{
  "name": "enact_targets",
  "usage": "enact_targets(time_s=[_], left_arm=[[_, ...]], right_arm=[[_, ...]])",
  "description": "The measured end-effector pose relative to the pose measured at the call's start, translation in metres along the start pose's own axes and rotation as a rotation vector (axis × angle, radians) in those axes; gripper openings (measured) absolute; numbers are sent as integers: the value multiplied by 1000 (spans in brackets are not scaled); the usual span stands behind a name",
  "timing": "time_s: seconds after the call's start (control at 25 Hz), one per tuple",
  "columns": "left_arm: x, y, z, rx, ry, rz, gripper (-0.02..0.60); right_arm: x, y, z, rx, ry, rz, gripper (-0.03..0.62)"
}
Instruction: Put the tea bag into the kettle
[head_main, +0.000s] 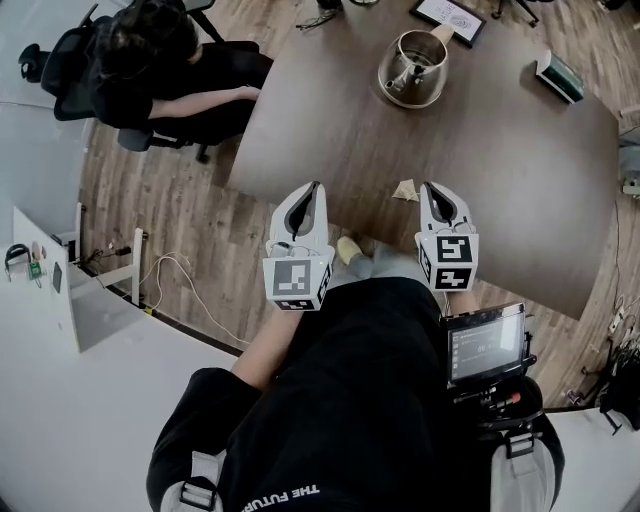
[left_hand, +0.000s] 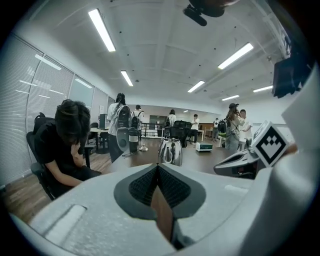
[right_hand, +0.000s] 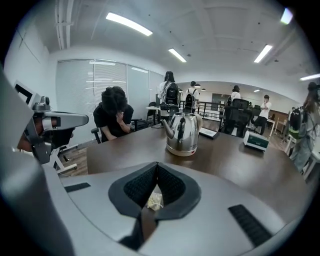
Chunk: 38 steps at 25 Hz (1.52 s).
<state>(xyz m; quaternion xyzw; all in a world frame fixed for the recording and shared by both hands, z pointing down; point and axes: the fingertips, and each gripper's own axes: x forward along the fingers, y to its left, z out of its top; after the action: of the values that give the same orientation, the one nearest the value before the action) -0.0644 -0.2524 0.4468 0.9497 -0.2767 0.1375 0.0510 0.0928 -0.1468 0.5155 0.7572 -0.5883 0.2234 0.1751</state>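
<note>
A steel kettle (head_main: 412, 65) with its lid off stands at the far side of the dark brown table (head_main: 520, 180); it also shows ahead as the kettle (left_hand: 170, 151) and the kettle (right_hand: 182, 133). A small pale tea bag (head_main: 405, 190) lies on the table near its front edge, just left of my right gripper's (head_main: 432, 192) tip. The right gripper (right_hand: 157, 163) is shut, and the tea bag (right_hand: 154, 201) shows through the slit behind its tips, seemingly on the table below and not gripped. My left gripper (head_main: 312, 192) hovers at the table's near corner; the left gripper (left_hand: 158, 165) is shut and empty.
A person (head_main: 160, 70) sits at the table's left side, head down. A green and white box (head_main: 560, 77) lies at the far right, a framed card (head_main: 450, 18) behind the kettle. A small screen (head_main: 487, 345) hangs at my waist. Cables (head_main: 170, 275) trail on the wooden floor.
</note>
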Motion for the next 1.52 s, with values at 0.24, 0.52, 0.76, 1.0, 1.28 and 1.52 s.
enact_targets(time_s=[0.24, 0.52, 0.76, 1.0, 1.28, 1.52], left_arm=[[23, -15, -15, 12, 41, -34, 5], [32, -21, -26, 8, 70, -60, 5], [39, -26, -33, -2, 88, -75, 5], [47, -26, -44, -17, 113, -76, 5], [75, -40, -66, -21, 165, -82, 5], [75, -34, -67, -37, 171, -73, 5]], right_arm=[[13, -11, -20, 15, 49, 17, 8], [22, -7, -39, 27, 106, 59, 9], [31, 1, -46, 17, 148, 104, 13], [43, 7, -54, 5, 201, 146, 54], [66, -12, -71, -20, 238, 176, 60], [70, 7, -71, -38, 272, 226, 61]])
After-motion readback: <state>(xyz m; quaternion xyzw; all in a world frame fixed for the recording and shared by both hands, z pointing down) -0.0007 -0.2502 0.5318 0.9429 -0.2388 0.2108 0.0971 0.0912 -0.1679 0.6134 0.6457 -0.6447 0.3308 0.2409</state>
